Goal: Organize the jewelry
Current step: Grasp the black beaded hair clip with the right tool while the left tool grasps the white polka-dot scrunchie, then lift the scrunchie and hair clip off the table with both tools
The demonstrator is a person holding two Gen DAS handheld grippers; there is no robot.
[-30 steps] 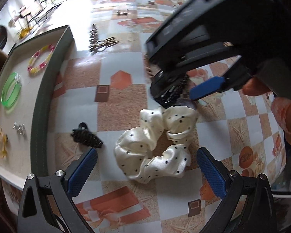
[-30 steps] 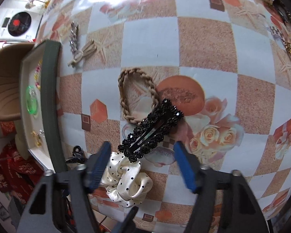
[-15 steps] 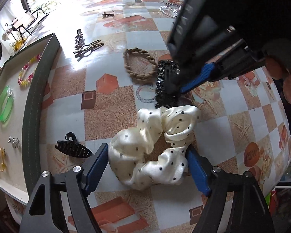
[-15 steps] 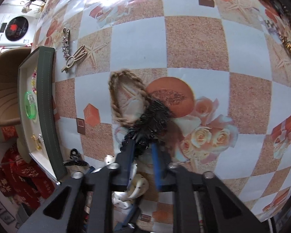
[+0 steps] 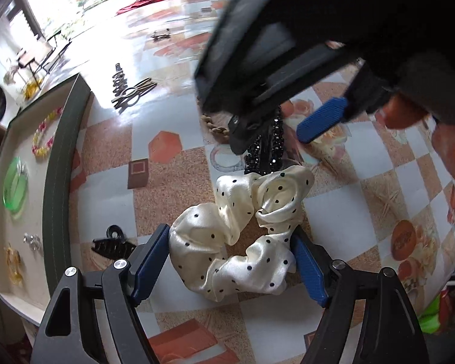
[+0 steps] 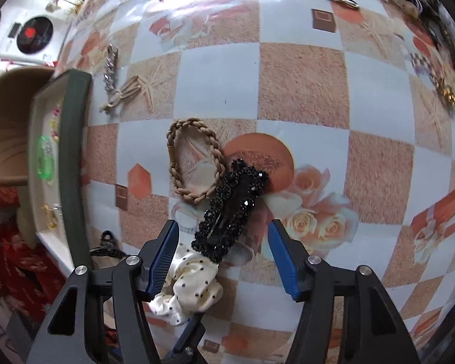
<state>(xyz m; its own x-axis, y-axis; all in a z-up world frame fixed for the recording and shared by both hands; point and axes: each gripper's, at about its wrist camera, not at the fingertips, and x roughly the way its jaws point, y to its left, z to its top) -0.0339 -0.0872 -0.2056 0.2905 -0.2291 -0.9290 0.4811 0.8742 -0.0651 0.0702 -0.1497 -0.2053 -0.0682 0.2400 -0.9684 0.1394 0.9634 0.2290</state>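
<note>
A cream scrunchie (image 5: 242, 227) with black dots lies on the checked tablecloth. My left gripper (image 5: 229, 265) is shut on it, a blue pad pressing into each side. Just beyond it a black beaded hair clip (image 6: 233, 209) rests on the cloth, its near end over the scrunchie (image 6: 188, 285) and its far end against a tan braided hair tie (image 6: 194, 163). My right gripper (image 6: 223, 242) hangs over the clip with its jaws opening. The clip lies between the pads, and neither pad touches it. In the left wrist view the right gripper (image 5: 276, 127) hides much of the clip (image 5: 265, 154).
A dark-rimmed tray (image 5: 60, 166) at the left holds a green bangle (image 5: 15, 185), a beaded bracelet (image 5: 45, 135) and small earrings. A black claw clip (image 5: 112, 245) lies beside the tray. Further back lie a silver clip and a gold clip (image 5: 130, 94). Chains lie at the far right (image 6: 439, 69).
My left gripper closed from wide open onto the scrunchie. My right gripper pinched shut on the black clip half a second ago and has spread again, and the clip now lies turned more lengthwise.
</note>
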